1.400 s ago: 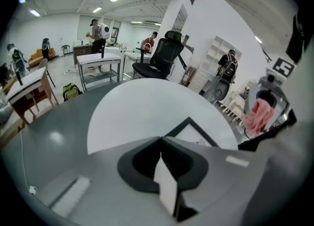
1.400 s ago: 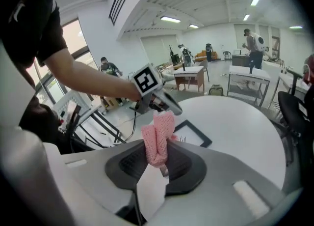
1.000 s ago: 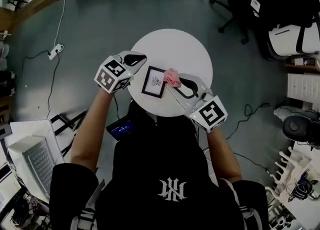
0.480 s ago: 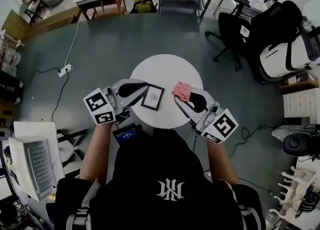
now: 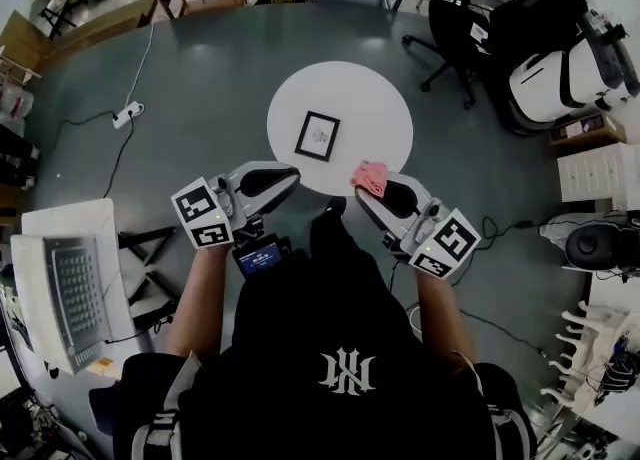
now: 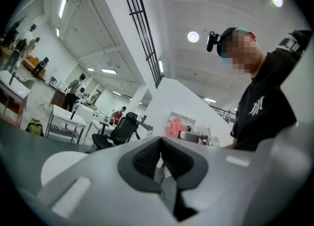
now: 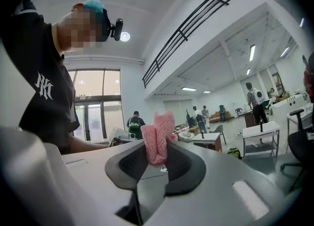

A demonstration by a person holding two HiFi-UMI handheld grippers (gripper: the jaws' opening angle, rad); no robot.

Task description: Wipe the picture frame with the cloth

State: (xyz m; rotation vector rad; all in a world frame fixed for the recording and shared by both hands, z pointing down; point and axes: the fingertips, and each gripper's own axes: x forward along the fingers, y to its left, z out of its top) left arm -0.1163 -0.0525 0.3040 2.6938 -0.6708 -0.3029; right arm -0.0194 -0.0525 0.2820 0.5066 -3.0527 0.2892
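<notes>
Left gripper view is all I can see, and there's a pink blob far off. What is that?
Observer: A pink cloth, pinched between the right gripper's jaws.
Operator: Where's the picture frame? I can't find it.
Observer: The head view shows the picture frame lying flat on the round white table.
Operator: Is the cloth touching it?
Observer: No. The cloth is held at the table's near edge, apart from the frame.

I wear a black short-sleeved T-shirt (image 5: pixel 300 348) with a white emblem (image 5: pixel 343 375) on its back. My cap (image 7: pixel 91 7) is teal.
</notes>
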